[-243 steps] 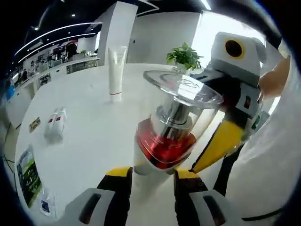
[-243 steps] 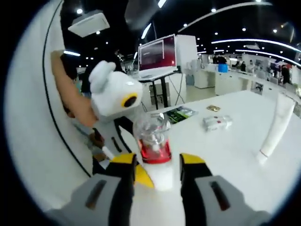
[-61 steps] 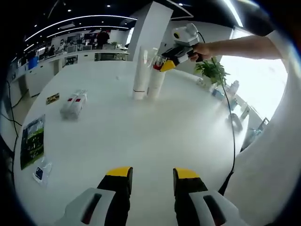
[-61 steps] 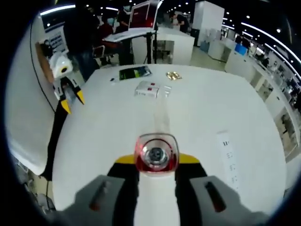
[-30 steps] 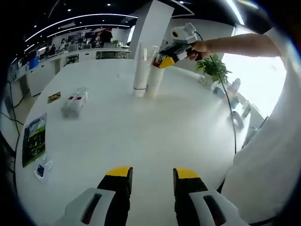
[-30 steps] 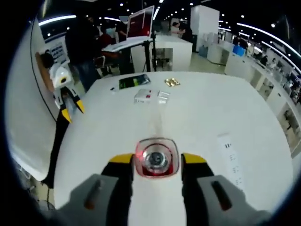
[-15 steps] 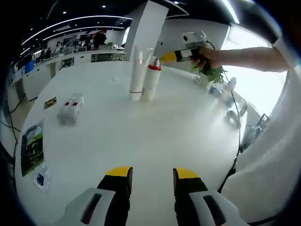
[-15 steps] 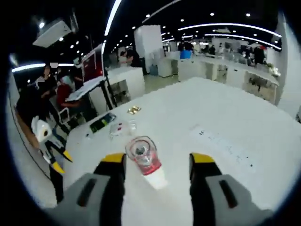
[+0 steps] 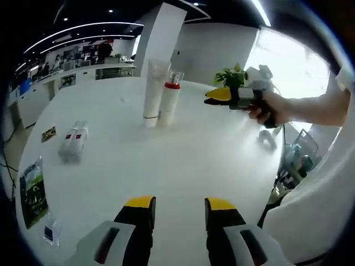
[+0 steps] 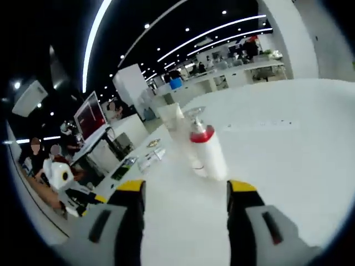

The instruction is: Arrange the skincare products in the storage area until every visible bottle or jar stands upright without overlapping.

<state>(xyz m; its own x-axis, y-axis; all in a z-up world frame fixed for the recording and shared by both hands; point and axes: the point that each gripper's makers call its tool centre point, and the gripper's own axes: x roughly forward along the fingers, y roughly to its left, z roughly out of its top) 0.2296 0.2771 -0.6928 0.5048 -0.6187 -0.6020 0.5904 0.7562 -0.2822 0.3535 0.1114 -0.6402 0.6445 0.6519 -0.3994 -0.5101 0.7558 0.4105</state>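
A white bottle [image 9: 168, 98] with a red band and a clear cap stands upright on the white table [image 9: 183, 160], touching or nearly touching a tall white tube [image 9: 152, 91] on its left. My left gripper [image 9: 179, 206] is open and empty near the table's front. My right gripper [image 9: 217, 96], held in a hand, hovers to the right of the bottle, apart from it. In the right gripper view the bottle [image 10: 206, 148] stands ahead of my open right gripper [image 10: 186, 191], with the tube [image 10: 170, 117] behind it.
A flat white pack with red marks [image 9: 72, 141] lies at the left, with a leaflet [image 9: 30, 191] and a small sachet [image 9: 50, 233] near the left edge. A potted plant [image 9: 230, 76] stands at the back right. People and desks [image 10: 94, 124] are beyond the table.
My right gripper carried the bottle to the tube, opened, let it go upright and drew back. My left gripper, which was at the bottle earlier, has pulled away to the table's front.
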